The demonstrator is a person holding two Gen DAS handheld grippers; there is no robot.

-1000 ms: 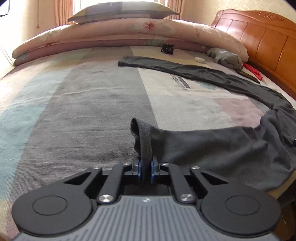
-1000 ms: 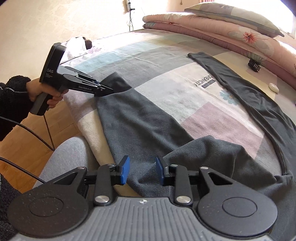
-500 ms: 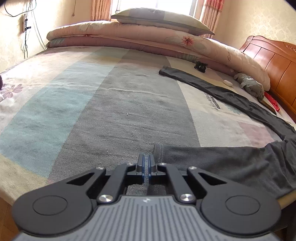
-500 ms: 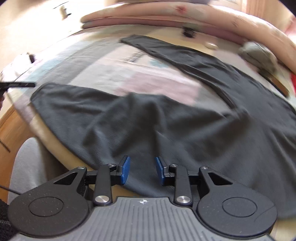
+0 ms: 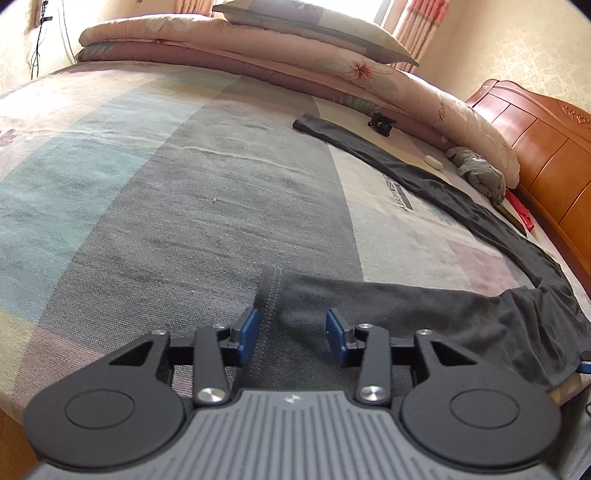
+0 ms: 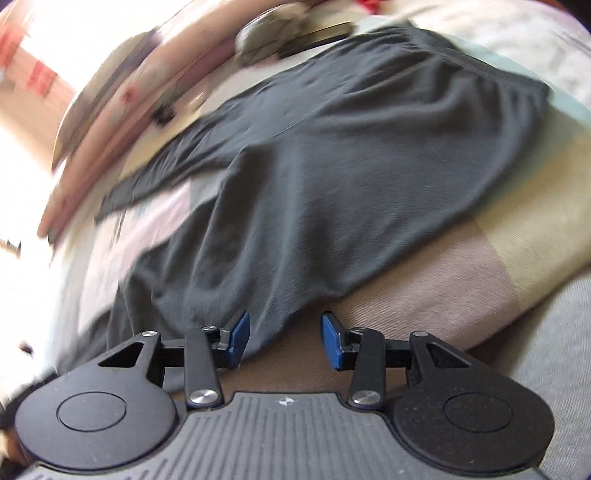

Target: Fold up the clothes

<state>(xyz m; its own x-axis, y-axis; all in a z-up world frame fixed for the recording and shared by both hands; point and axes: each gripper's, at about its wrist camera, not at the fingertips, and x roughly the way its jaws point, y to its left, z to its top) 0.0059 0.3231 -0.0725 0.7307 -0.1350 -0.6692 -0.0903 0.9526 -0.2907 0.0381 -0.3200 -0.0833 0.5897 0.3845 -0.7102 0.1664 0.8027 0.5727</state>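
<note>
A second ago my left claw [image 5: 291, 334] was pinched shut on the stitched hem of the dark grey trousers [image 5: 461, 317], holding it up off the bed [image 5: 184, 206]; now its blue pads stand apart and that hem lies flat on the sheet just ahead of them, the leg drawn out straight along the near edge. My right claw [image 6: 284, 339] is apart too, as it was then, but it has swung round fast, so its view is blurred, and it now hovers at the bed's edge over the wide seat end of the trousers, gripping nothing. I take that to mean the near leg has been laid out and let go, and the garment is spread rather than folded: no part lies doubled over another that I can see. Counting from near to far: two claws, one pair of trousers with two legs, the far leg curving away toward the head of the bed, one small white object [image 5: 433, 161], one crumpled grey cloth [image 5: 480, 173], one small black object [image 5: 381, 123], one rolled quilt [image 5: 295, 62], one pillow [image 5: 317, 26].
</note>
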